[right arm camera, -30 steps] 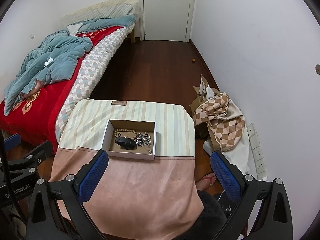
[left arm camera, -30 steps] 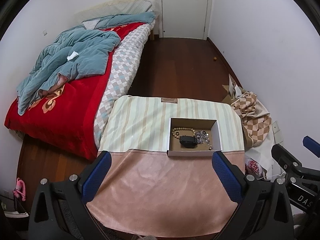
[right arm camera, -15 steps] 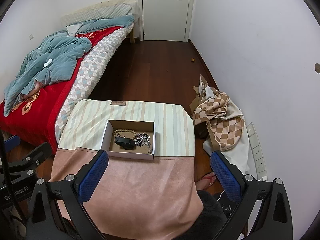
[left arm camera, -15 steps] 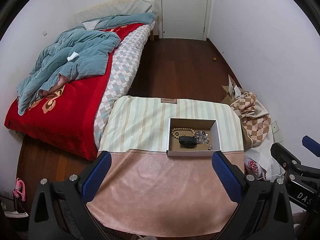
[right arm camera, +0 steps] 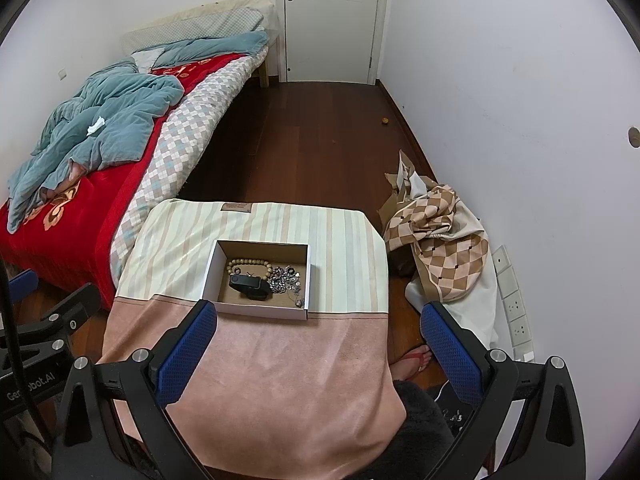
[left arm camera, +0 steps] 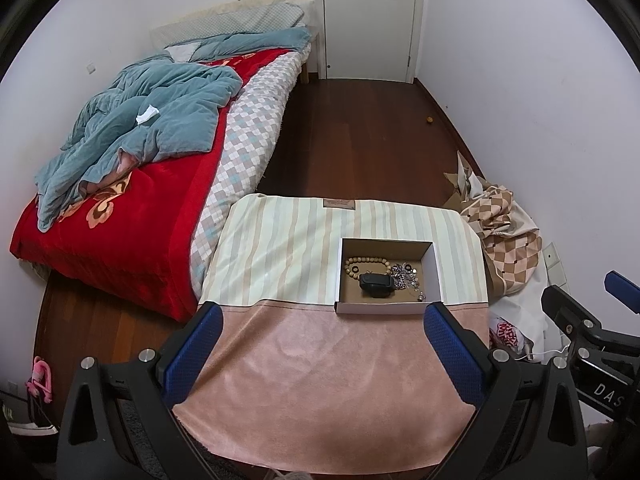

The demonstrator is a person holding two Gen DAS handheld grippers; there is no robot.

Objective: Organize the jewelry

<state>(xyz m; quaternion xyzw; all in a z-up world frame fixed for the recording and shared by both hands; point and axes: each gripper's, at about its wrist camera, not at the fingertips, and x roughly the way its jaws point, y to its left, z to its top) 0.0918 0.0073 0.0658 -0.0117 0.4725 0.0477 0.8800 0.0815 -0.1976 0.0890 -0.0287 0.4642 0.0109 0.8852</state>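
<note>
An open cardboard box (left arm camera: 435,276) (right arm camera: 211,272) sits on a small table covered with a striped and pink cloth (left arm camera: 320,380) (right arm camera: 280,380). In the box lie a wooden bead bracelet (left arm camera: 354,263) (right arm camera: 240,263), a black band-like item (left arm camera: 375,281) (right arm camera: 250,285) and a tangle of silver jewelry (left arm camera: 405,278) (right arm camera: 286,280). My left gripper (left arm camera: 320,344) is open and empty, high above the table's near part. My right gripper (right arm camera: 318,344) is open and empty, above the table's near right edge.
A bed (left arm camera: 140,184) with a red cover and blue quilt stands to the left. A checkered cloth bundle (right arm camera: 436,236) lies on the floor at the right by the wall. A foot in a sandal (right arm camera: 412,362) is beside the table. A white door (left arm camera: 370,20) is at the back.
Both grippers have drifted very slightly; the box and its contents have not moved.
</note>
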